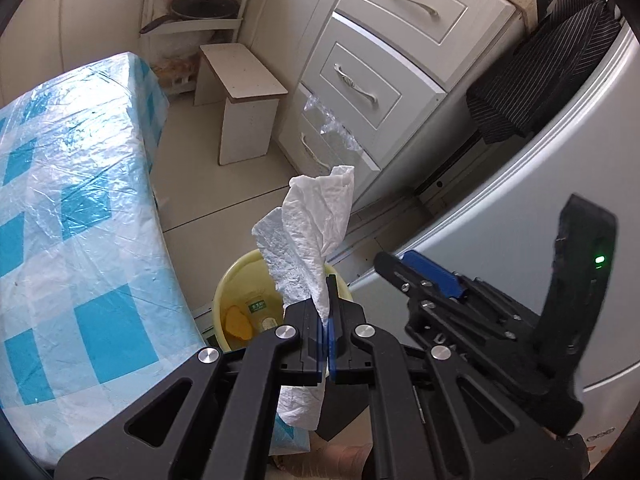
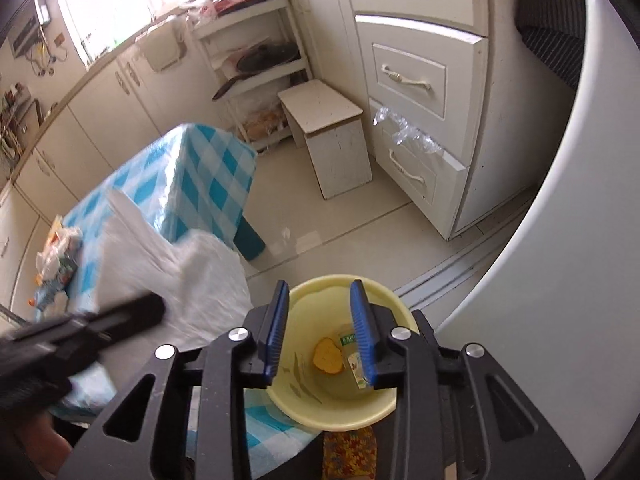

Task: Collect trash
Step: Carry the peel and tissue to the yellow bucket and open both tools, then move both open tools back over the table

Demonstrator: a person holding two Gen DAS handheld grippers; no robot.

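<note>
left gripper [image 1: 325, 312] is clamping a crumpled white paper towel [image 1: 310, 236], jaws closed on its lower middle, most of the sheet sticking up above the pads and a tail hanging below. the towel is sitting in the air above and just in front of the yellow bin [image 1: 228, 284], which is standing on the floor beside the blue checked table [image 1: 80, 200]. right gripper [image 2: 322, 328] is hanging directly over the bin with jaws spread, holding nothing. inside the bin a yellow scrap [image 2: 328, 356] and a small green-label packet [image 2: 354, 356] are already lying at the bottom. more litter [image 2: 56, 264] is sitting on the far end of the table. the towel is looking very light, soft and floppy, no slip risk but likely drifting when dropped, so releasing low over the rim seems safest. pinching a bunched fold, as here, is the right hold. judging the step as carrying the towel to the bin.
</note>
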